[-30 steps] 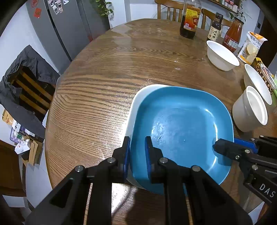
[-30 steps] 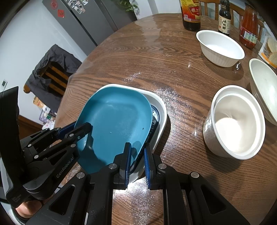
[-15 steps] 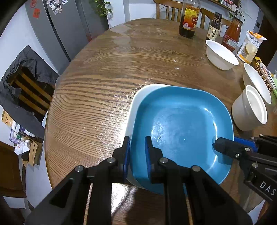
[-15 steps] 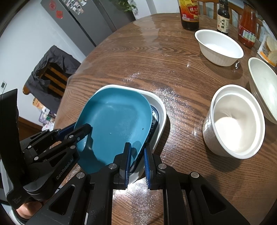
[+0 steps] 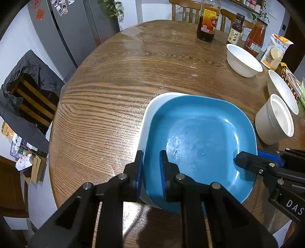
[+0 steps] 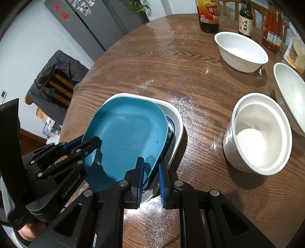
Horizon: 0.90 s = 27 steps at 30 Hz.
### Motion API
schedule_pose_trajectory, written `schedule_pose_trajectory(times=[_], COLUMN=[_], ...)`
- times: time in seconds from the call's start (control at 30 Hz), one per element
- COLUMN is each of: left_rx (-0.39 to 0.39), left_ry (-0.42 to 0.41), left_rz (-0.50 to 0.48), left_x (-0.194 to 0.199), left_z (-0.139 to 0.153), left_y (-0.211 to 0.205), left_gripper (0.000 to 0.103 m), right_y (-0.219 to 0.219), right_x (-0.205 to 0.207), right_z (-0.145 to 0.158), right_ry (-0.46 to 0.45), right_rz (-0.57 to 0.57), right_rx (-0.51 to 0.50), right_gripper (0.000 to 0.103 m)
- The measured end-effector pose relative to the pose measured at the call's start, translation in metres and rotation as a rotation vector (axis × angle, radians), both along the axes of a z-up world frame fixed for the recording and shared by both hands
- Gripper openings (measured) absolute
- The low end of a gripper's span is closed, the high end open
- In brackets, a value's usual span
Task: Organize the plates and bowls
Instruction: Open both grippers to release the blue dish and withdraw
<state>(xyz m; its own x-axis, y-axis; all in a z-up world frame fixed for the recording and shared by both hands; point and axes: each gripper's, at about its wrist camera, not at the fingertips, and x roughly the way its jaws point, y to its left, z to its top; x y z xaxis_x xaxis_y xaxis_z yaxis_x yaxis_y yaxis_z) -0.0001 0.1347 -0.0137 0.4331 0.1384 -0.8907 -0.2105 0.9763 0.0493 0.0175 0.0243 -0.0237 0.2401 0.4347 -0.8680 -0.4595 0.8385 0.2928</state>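
A blue square plate (image 5: 200,141) lies tilted over a white square dish (image 5: 146,114) on the round wooden table (image 5: 118,80). My left gripper (image 5: 151,167) is shut on the blue plate's near-left rim. My right gripper (image 6: 150,171) is shut on the plate's (image 6: 124,137) near-right rim; the white dish (image 6: 176,122) and a dark patterned plate (image 6: 170,129) show under its raised right side. The right gripper also shows in the left wrist view (image 5: 247,162). A deep white bowl (image 6: 259,133) stands right of the stack.
Two more white bowls (image 6: 242,51) (image 6: 289,95) stand further right. Sauce bottles (image 6: 209,15) (image 6: 246,19) (image 6: 271,28) and a snack bag (image 5: 276,53) line the far edge. A chair with a dark jacket (image 5: 24,95) stands left of the table.
Both grippers keep their hold on the blue plate. The scene has barely shifted; the plate stays tilted over the white dish.
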Motion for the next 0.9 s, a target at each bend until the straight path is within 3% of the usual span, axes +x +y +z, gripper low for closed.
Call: schedule_pose_trajectory(times=[0.9], left_rx=[-0.001], left_ry=[-0.006], left_rz=[-0.003], left_x=[-0.0024], left_z=[0.0027], left_y=[0.0018], left_gripper=[0.020], right_y=[0.0054], right_x=[-0.0029], right_z=[0.0014], right_ry=[-0.009], right_rz=[0.011], right_rx=[-0.030], right_gripper=[0.018])
